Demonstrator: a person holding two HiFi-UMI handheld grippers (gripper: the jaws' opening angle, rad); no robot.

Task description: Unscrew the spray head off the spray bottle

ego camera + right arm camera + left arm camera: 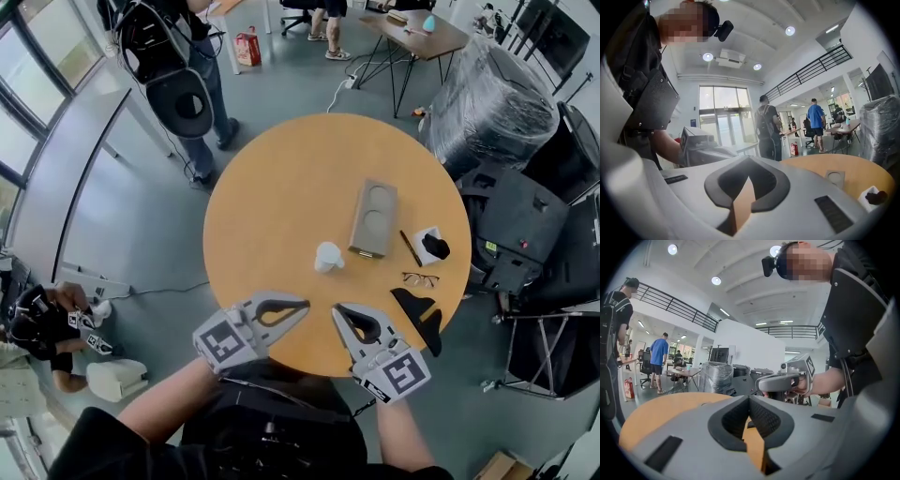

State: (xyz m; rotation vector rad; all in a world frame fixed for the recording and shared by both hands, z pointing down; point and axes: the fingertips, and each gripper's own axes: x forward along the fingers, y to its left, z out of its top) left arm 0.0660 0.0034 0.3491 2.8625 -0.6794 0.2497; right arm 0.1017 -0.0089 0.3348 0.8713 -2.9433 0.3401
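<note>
A small white spray bottle (328, 256) stands upright near the middle of the round wooden table (272, 206), seen from above. My left gripper (305, 305) hovers over the table's near edge, shut and empty, pointing right. My right gripper (337, 309) is beside it, also shut and empty, pointing up-left. Their tips are close together, a little short of the bottle. In the left gripper view the jaws (749, 397) meet with nothing between them and the right gripper (785, 380) shows beyond. The right gripper view shows its jaws (749, 158) closed. The bottle appears in neither gripper view.
A grey two-hole cup carrier (374, 217) lies right of the bottle. A pen (411, 248), glasses (420, 278), a black item on white paper (433, 246) and a black object (419, 309) sit at the table's right. People stand beyond; a wrapped pallet (492, 108) is at the right.
</note>
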